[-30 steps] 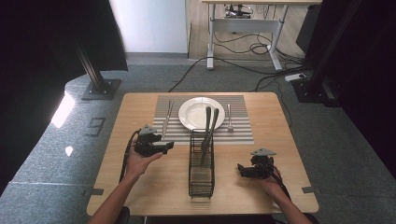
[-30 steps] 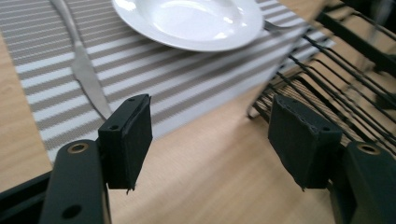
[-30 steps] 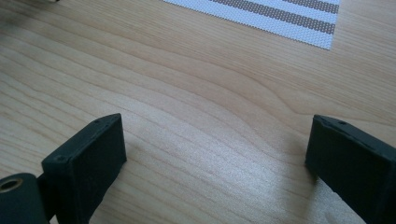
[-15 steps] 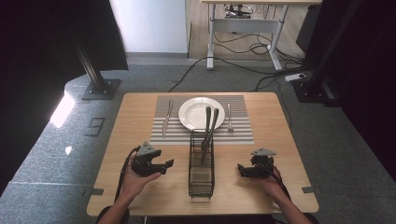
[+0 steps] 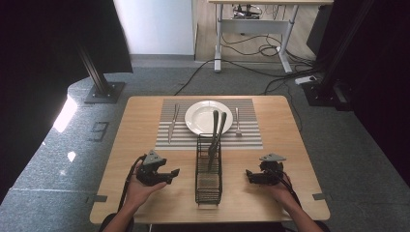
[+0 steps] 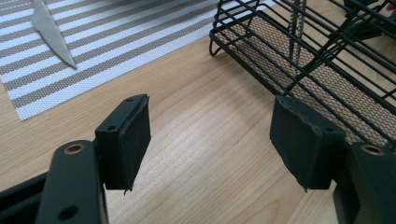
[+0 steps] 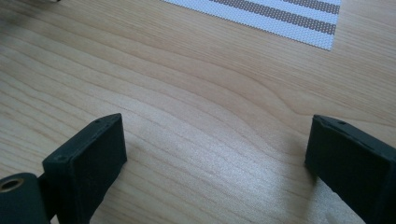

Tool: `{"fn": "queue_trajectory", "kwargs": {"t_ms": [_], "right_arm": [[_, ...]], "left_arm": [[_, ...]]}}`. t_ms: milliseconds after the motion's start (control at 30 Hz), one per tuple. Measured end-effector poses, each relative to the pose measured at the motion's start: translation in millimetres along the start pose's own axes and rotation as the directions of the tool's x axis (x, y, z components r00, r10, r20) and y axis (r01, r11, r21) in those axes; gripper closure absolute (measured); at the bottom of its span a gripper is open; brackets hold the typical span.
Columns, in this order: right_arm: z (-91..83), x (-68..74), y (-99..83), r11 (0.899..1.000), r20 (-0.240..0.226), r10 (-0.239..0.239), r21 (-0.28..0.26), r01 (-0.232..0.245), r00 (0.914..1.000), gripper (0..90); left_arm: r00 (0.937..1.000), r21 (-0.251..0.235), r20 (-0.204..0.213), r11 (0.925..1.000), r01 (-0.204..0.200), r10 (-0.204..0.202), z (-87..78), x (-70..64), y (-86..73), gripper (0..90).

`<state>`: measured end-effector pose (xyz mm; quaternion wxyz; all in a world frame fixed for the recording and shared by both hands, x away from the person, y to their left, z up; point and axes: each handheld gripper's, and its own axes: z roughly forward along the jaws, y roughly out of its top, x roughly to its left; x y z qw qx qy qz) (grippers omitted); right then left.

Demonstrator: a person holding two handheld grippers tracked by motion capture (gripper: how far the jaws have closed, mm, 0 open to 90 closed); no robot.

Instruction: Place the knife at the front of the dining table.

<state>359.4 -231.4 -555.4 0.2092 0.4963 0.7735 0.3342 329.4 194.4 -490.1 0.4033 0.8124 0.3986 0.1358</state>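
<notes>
Left gripper (image 5: 167, 174) pulled back toward near edge, beside rack (image 5: 209, 166).
Both grippers spread, empty; right gripper (image 5: 251, 175) idle; place setting looks complete.

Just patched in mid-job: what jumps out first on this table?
A black wire basket stands at the table's centre with two dark utensils leaning out of it toward a white plate on the striped placemat. A knife lies left of the plate, a fork right. The left gripper and right gripper flank the basket, jaws open and empty.
</notes>
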Motion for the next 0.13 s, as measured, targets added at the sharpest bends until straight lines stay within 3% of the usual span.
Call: {"fn": "queue_trajectory", "kwargs": {"t_ms": [133], "right_arm": [[0.0,0.0,0.0,1.0,0.0,0.0,0.0,0.0,1.0,5.2]], "left_arm": [[1.0,0.001,-0.002,1.0,0.002,-0.002,0.5,1.3,-0.4,29.1]]}}
